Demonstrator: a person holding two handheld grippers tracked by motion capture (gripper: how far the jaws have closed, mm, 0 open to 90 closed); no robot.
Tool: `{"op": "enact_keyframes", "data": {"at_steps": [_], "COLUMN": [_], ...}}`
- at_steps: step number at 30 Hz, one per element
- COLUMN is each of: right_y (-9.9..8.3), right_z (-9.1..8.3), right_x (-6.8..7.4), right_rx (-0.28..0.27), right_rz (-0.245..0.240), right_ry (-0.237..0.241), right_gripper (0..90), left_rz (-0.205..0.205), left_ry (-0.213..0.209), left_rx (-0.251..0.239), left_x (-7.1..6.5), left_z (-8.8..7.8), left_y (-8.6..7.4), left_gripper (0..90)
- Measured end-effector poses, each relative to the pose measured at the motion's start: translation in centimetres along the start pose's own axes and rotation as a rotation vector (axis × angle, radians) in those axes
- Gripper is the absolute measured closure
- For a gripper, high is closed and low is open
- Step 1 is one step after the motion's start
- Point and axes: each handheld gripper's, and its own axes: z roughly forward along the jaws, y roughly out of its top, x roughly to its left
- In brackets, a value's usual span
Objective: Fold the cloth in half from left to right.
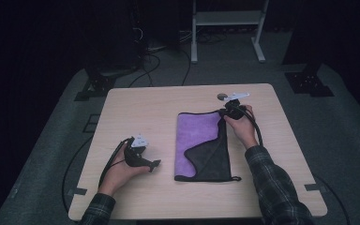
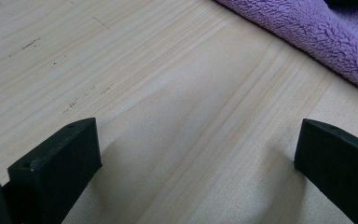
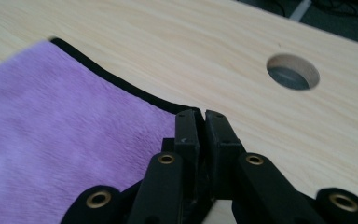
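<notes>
A purple towel (image 1: 197,136) with black trim lies on the wooden table (image 1: 140,108), its right part folded over to show a dark grey underside. My right gripper (image 1: 225,112) sits at the towel's far right corner, jaws pressed together on the trimmed edge; in the right gripper view the gripper (image 3: 203,114) pinches the corner of the towel (image 3: 65,130). My left gripper (image 1: 155,164) rests on bare wood left of the towel. Its jaws stand wide apart (image 2: 196,140) with nothing between them, and the towel's fluffy edge (image 2: 317,32) lies ahead at the upper right.
A round hole (image 1: 221,96) in the tabletop lies just beyond the right gripper, also seen as the hole (image 3: 292,72). A white metal frame (image 1: 227,18) and cables stand on the floor behind the table. Black stand bases (image 1: 309,82) flank the far corners.
</notes>
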Motion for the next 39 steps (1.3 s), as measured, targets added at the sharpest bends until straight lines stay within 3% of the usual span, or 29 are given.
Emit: {"op": "enact_keyframes", "data": {"at_steps": [7,13,18,21,29,35,39], "right_y": [-1.0,-0.1,0.1,-0.2,-1.6,-2.7,-3.6], "right_z": [0.9,-0.8,-3.0,-4.2,-6.3,-7.0,-7.1], "right_x": [-0.9,-0.4,0.4,1.2,3.5,6.0,8.2], "right_rx": [0.049,-0.014,-0.041,-0.040,-0.061,-0.053,-0.040], "right_rz": [-0.002,0.006,0.011,0.001,-0.021,-0.057,-0.100], "right_ry": [-0.056,-0.004,0.043,0.096,0.173,0.220,0.262], "right_gripper": [77.0,70.8,72.8,71.0,68.1,64.7,56.2], "left_rz": [0.001,0.000,-0.001,-0.001,-0.002,-0.006,-0.003], "left_ry": [0.000,0.000,0.001,0.001,0.002,0.002,0.002], "left_rx": [0.000,0.000,0.000,0.000,0.004,0.001,0.004], "left_x": [0.0,0.0,0.0,0.0,0.0,-0.1,0.0], "left_z": [0.0,0.0,0.0,0.0,0.0,0.0,0.0], "left_y": [0.0,0.0,0.0,0.0,0.0,0.0,0.0], "left_gripper": [0.0,0.0,0.0,0.0,0.0,0.0,0.0]}}
